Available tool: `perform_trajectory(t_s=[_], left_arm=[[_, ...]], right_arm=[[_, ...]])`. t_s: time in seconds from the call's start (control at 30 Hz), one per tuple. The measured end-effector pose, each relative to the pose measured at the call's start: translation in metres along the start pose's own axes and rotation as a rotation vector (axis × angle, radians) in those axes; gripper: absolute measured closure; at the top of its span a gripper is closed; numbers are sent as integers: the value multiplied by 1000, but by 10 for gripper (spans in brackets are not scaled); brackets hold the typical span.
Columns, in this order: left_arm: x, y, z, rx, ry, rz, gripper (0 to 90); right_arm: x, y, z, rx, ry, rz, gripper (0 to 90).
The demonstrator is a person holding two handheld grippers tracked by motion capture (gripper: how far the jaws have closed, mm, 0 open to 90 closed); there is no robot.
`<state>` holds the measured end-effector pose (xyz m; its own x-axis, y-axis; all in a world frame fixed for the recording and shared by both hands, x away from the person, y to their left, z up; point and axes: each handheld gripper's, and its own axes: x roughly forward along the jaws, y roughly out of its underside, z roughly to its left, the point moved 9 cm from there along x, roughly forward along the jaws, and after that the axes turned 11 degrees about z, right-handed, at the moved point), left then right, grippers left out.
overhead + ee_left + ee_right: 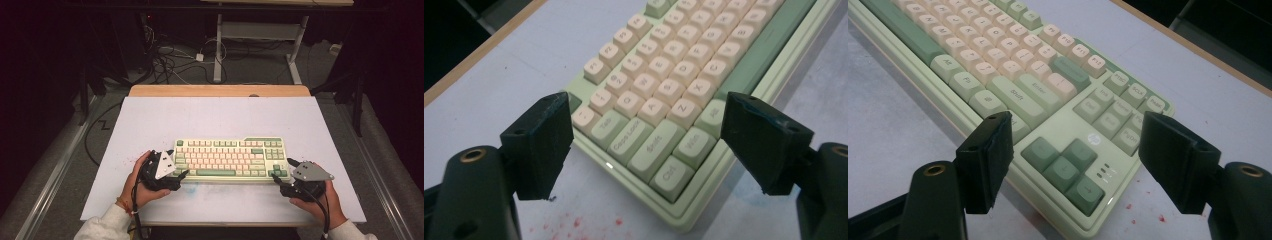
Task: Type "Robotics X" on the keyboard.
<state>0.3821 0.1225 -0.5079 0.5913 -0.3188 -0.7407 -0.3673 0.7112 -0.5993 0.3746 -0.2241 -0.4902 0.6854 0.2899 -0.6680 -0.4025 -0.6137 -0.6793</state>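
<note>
While the keyboard lies flat near the table's front edge, rigid and probably fairly heavy, the left gripper and right gripper gape wide, empty, at its short ends, the best holds.

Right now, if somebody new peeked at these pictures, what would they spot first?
The pale green and cream keyboard in the middle of the white table stands out first. Next, the left gripper and right gripper sit at the keyboard's two near corners, both open. Small red specks dot the table by the left corner.
</note>
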Motion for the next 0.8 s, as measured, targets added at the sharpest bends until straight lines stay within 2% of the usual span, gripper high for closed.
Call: perform_trajectory(t_s=[0.17, 0.43, 0.57, 0.8], left_arm=[[-1, 11, -2, 11, -8, 24, 188], [-3, 24, 0, -10, -6, 34, 188], [-3, 29, 0, -15, -5, 46, 188], [-2, 34, -3, -18, 2, 61, 188]], right_arm=[[-1, -1, -3, 7, 1, -2, 306], [-1, -3, -6, 9, 8, -3, 335], [-2, -6, -7, 12, -12, -6, 415], [-3, -15, -9, 18, -67, -14, 607]])
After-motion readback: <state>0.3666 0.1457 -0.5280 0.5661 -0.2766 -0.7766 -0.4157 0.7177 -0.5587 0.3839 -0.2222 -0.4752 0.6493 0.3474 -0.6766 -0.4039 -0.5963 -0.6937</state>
